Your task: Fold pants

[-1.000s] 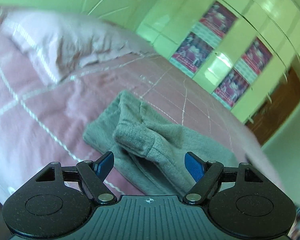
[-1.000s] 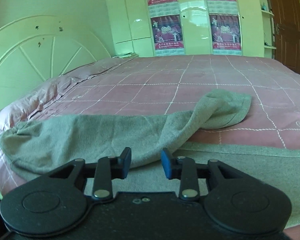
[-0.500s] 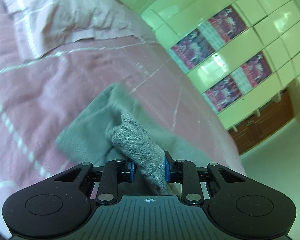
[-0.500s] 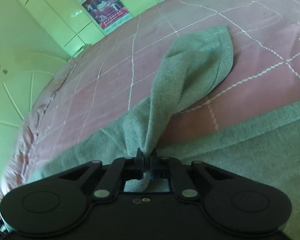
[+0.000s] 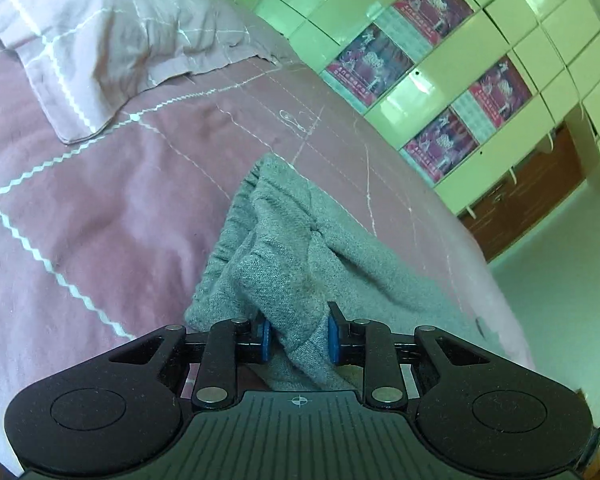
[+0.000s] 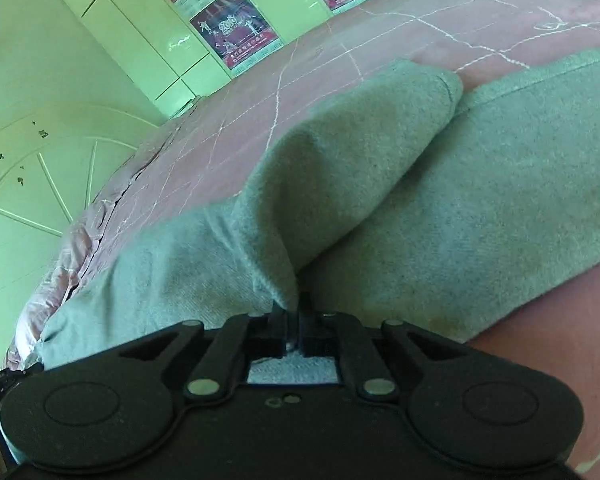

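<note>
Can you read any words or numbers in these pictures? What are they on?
"2009", blurry, so not sure: on the poster stuck to the cupboard doors.
The other posters have small print too blurred to read.
The grey pants and pink bedspread show no words.

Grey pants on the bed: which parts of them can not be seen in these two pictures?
- Left wrist view: the pants run behind the left gripper, which is shut on a bunched fold; the cloth under its body is hidden.
- Right wrist view: the right gripper pinches an edge; its black body covers the near cloth.
- Right wrist view: the picture's right edge cuts off the lower leg.
- Neither view shows the whole garment.
</note>
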Demonstrator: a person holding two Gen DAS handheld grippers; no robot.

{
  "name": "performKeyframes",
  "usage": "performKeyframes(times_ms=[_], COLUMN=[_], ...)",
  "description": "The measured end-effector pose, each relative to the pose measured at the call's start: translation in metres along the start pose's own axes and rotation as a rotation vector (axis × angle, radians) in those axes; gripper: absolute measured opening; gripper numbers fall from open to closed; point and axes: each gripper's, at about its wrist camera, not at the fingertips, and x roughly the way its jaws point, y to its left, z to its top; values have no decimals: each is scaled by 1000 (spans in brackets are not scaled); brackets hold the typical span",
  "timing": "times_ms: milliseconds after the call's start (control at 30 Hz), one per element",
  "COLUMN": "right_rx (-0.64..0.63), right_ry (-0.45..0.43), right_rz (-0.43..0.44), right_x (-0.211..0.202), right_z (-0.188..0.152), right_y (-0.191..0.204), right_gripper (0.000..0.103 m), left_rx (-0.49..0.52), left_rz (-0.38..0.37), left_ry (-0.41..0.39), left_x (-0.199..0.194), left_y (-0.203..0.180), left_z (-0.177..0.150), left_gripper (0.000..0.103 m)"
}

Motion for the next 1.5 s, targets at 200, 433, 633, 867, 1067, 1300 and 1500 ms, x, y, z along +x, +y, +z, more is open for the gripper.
performKeyframes(times_ms=[200,433,633,867,1067,1300,1500], right_rx=[-23,-70,-35,-213,-405,-709,-598], right_ry=[11,44,-58,-181,-164,27,-15], right_rz=[-30,-89,-47,-140,-188,-402,-466], right_x=[2,3,-30,-67,-39,20,-16], right_z=[18,21,28,37,55,53,40], right_y=[13,17,13,32,62,81,47], right_gripper=[2,0,25,27,26,21,18], left_rx=[11,112,66,234,508,682,633], left_rz=[17,100,109,291,282,323,275], left_ry=[8,-10,-63,-152,-8,149,152], left_x=[5,-5,-27,-61,-8,33,20], left_y=[-1,-12,-24,-93,-172,-210,-204], left_z=[5,-13,-18,-42,-80,-124,-126], left_gripper=[27,27,49,85,87,103,103])
